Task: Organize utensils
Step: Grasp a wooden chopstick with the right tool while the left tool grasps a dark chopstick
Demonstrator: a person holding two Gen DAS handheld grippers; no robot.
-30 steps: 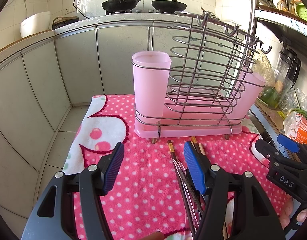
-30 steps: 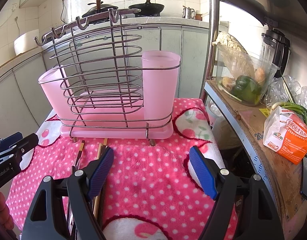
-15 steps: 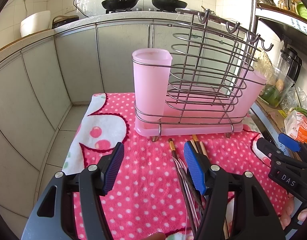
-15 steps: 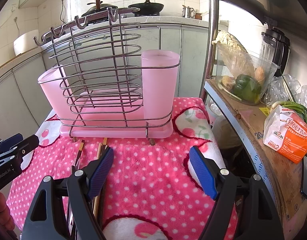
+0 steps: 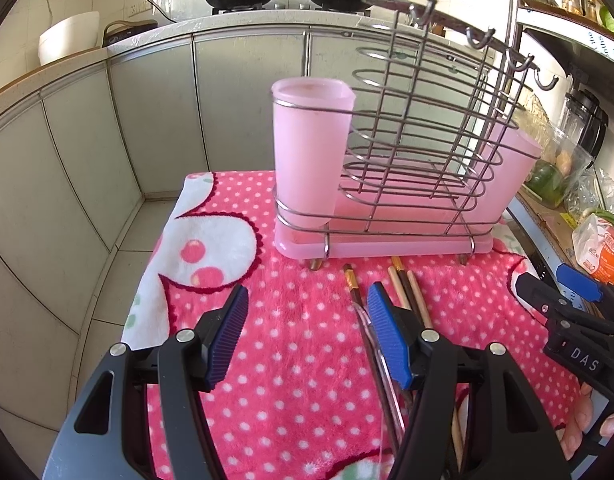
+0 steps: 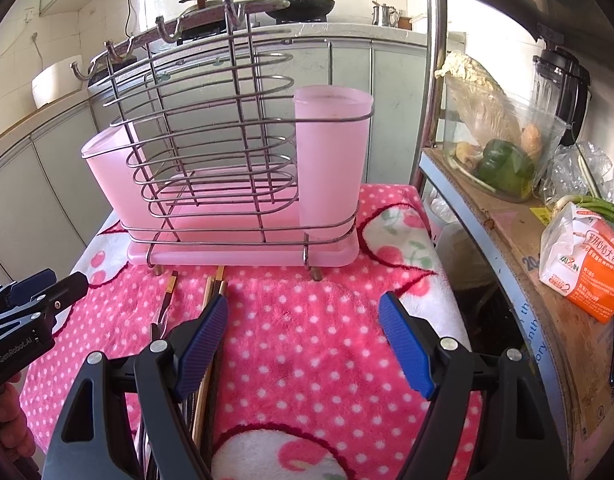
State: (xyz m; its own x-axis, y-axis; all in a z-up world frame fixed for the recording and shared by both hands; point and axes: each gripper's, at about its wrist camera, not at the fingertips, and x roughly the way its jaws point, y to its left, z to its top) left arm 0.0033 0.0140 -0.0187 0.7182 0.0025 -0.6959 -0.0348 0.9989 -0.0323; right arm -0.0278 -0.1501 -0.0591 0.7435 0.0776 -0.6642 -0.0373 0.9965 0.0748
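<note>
Left gripper [image 5: 305, 336] and right gripper [image 6: 303, 340] both gape wide, holding nothing — chopsticks [image 5: 411, 294] lie near the wire utensil rack [image 5: 403, 168] on the polka-dot towel [image 5: 299, 360]

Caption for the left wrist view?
Open left tongs hover over chopsticks lying before the pink utensil rack on a polka-dot towel.

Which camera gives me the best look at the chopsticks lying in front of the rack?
The left wrist view: the chopsticks lie fanned on the pink towel, tips near the rack's base, beside the open left gripper. In the right wrist view the right gripper's left finger covers most of them.
</note>
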